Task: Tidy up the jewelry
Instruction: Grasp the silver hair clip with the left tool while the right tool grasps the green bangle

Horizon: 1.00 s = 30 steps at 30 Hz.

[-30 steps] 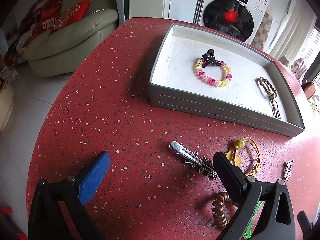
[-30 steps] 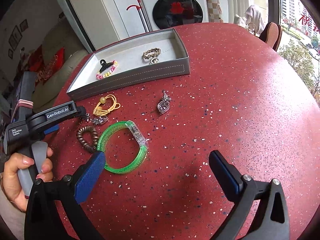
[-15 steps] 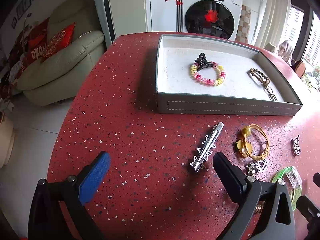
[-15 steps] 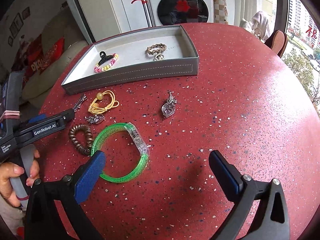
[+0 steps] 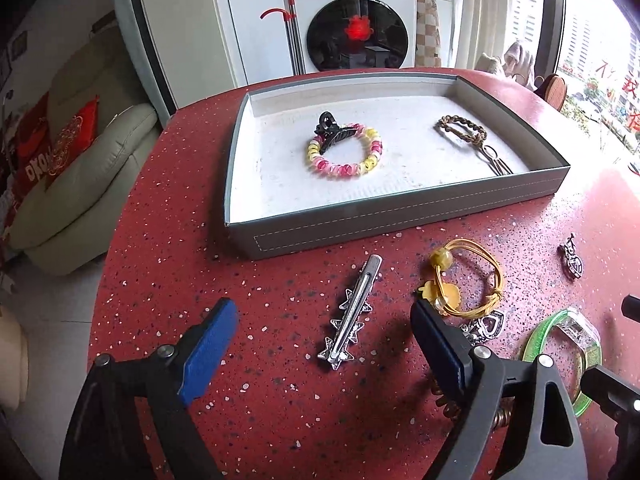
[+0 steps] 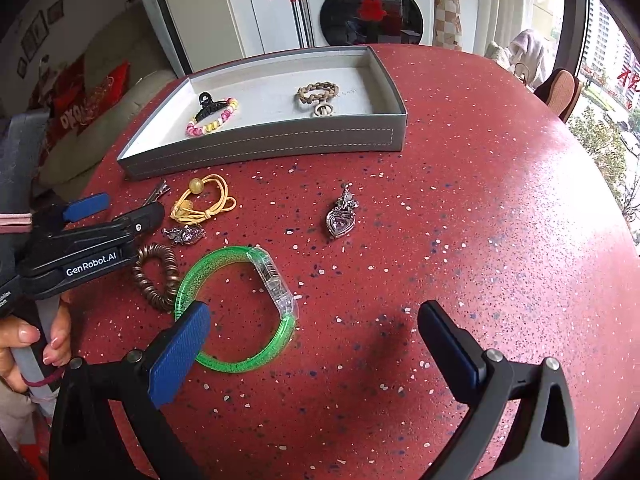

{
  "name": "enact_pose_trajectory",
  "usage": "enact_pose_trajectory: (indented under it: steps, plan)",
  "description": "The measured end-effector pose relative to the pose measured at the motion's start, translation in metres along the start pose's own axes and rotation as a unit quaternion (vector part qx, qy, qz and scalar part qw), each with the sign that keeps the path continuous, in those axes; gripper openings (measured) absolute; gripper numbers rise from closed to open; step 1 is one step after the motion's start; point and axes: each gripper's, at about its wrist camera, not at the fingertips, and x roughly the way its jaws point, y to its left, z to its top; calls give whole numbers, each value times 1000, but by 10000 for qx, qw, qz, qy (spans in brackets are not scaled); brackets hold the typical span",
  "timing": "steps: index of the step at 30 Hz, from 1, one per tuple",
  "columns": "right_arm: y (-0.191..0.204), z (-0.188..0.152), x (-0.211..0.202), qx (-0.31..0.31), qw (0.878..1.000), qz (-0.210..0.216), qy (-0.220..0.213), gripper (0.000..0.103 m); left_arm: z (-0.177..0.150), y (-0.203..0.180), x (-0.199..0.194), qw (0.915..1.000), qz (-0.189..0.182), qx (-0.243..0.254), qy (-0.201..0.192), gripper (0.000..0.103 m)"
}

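Note:
A grey tray [image 5: 400, 216] [image 6: 280, 148] on the red table holds a pink-yellow bead bracelet [image 5: 345, 155] with a black claw clip and a braided brown bracelet [image 5: 460, 130]. In front of it lie a silver star hair clip [image 5: 352, 308], a yellow cord tie [image 5: 468, 280] [image 6: 204, 200], a heart pendant [image 6: 340, 220], a small silver charm [image 6: 184, 235], a brown spiral tie [image 6: 156, 276] and a green bangle [image 6: 236, 308]. My left gripper [image 5: 324, 336] is open, its jaws on either side of the star clip. My right gripper [image 6: 312, 332] is open over the bangle's right side.
The left gripper's body and the hand holding it [image 6: 60, 264] sit at the left of the right wrist view. The table's curved edge [image 5: 116, 248] drops off at left, with a sofa [image 5: 80, 176] beyond. A washing machine [image 5: 356, 40] stands behind.
My left gripper has swung right and forward, so the star clip now lies between its fingers. My right gripper has moved closer to the green bangle.

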Motion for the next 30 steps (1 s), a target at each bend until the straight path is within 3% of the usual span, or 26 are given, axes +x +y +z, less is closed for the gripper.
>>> enact_pose_trajectory:
  steps: [1, 8, 10, 14, 16, 18, 22, 26, 28, 29, 30]
  plan:
    - [1, 1, 1, -44, 10000, -7, 6, 103, -1, 0, 1, 10000, -17, 10, 9, 98]
    - [13, 2, 15, -391, 9990, -119, 177, 94, 0, 1, 4, 9999, -164, -10, 5, 94]
    - [17, 1, 16, -522, 9982, -240, 147, 93, 0, 0, 4, 9996, -267, 24, -2, 85]
    - [21, -1, 14, -677, 9973, -269, 131, 87, 0, -3, 2, 9994, -328, 86, -36, 80]
    - [22, -1, 13, -715, 9970, -251, 139, 84, -1, -2, 1, 9985, -542, 8, -14, 70]
    - [22, 0, 11, -742, 9969, -235, 129, 74, -1, -3, 1, 9984, -561, 15, -14, 67]
    - [22, 1, 9, -743, 9969, -217, 128, 58, -1, -7, -2, 9980, -627, 86, -18, 34]
    - [23, 1, 7, -738, 9969, -222, 127, 45, -4, -4, -5, 9975, -702, -20, -2, 33]
    - [23, 0, 6, -749, 9969, -220, 114, 28, -5, 0, -9, 9970, -759, -130, -29, 30]
    - [23, 0, 6, -729, 9971, -190, 116, 14, -5, 2, -11, 9966, -802, -195, -24, 30]
    - [22, 0, 5, -689, 9974, -204, 103, 13, -6, 4, -13, 9961, -843, -255, -33, 30]
